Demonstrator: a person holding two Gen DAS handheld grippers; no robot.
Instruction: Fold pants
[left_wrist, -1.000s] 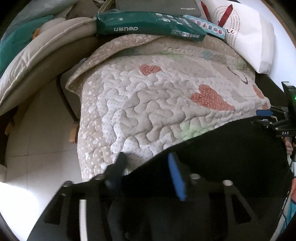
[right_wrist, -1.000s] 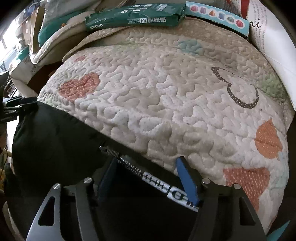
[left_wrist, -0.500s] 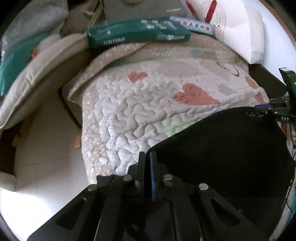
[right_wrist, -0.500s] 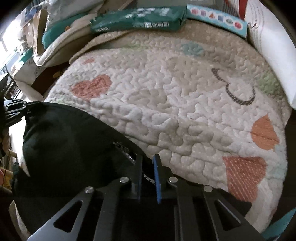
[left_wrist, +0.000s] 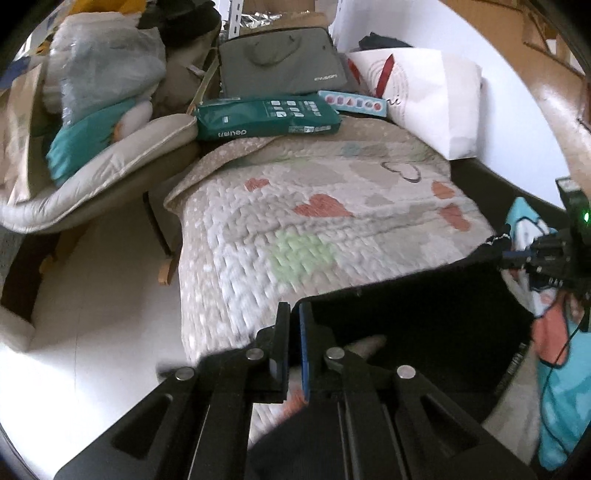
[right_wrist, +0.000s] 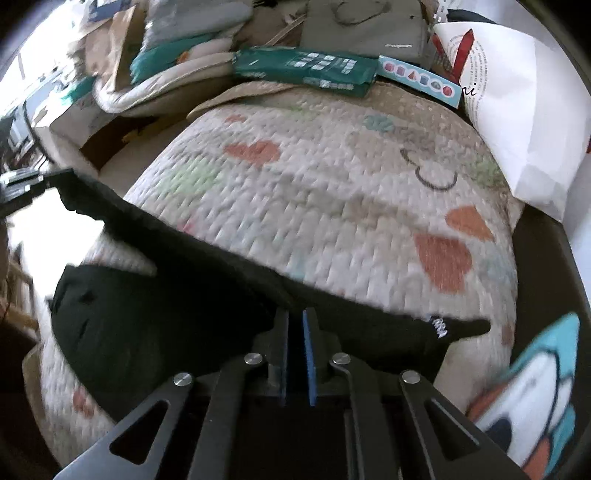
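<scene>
A: Pants — where do you have them?

B: They are black and lifted off the quilt on the bed, stretched between your two grippers. Your left gripper has its jaws pressed together on one corner of the cloth's top edge.

A: And your other side?

B: Your right gripper is pinched on the same edge, with the pants sagging away to its left; white lettering shows on the fabric just to its right. From the left wrist view you can see the right gripper at the far right, gripping the other corner.

A: What lies beyond the quilt?

B: A green package rests at its far end, a grey laptop bag behind that, a white paper bag to the right. Both views are blurred, so finer detail is hard for you to read.
</scene>
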